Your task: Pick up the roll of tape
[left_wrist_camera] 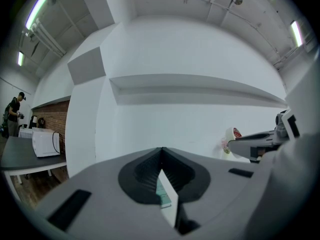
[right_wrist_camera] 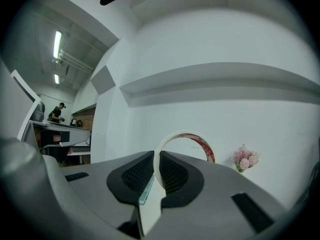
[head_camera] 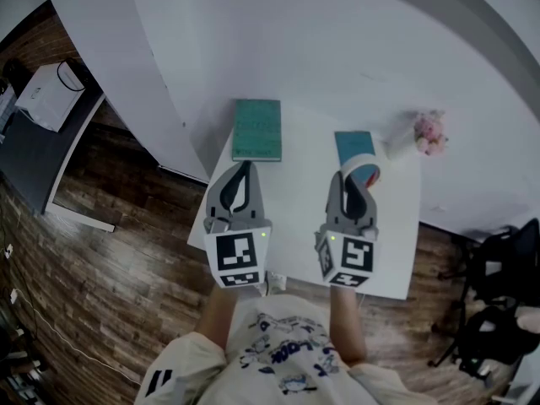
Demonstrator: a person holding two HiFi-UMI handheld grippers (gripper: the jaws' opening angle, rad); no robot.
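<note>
The roll of tape (head_camera: 364,165) is a white ring with red print, and it stands upright in the air over the white table (head_camera: 295,226). My right gripper (head_camera: 348,175) is shut on its near wall. In the right gripper view the roll of tape (right_wrist_camera: 200,141) rises above the right gripper (right_wrist_camera: 157,156), its rim pinched between the two dark pads. My left gripper (head_camera: 245,167) hovers level to the left of it, shut with nothing held. In the left gripper view the left gripper (left_wrist_camera: 161,150) has its tips together, and the roll of tape (left_wrist_camera: 232,134) shows at the far right.
A green book (head_camera: 256,129) lies at the table's far left and a teal book (head_camera: 353,144) lies just beyond the tape. Pink flowers (head_camera: 429,132) stand at the far right corner by the white wall. A black chair (head_camera: 498,285) stands to the right on the floor.
</note>
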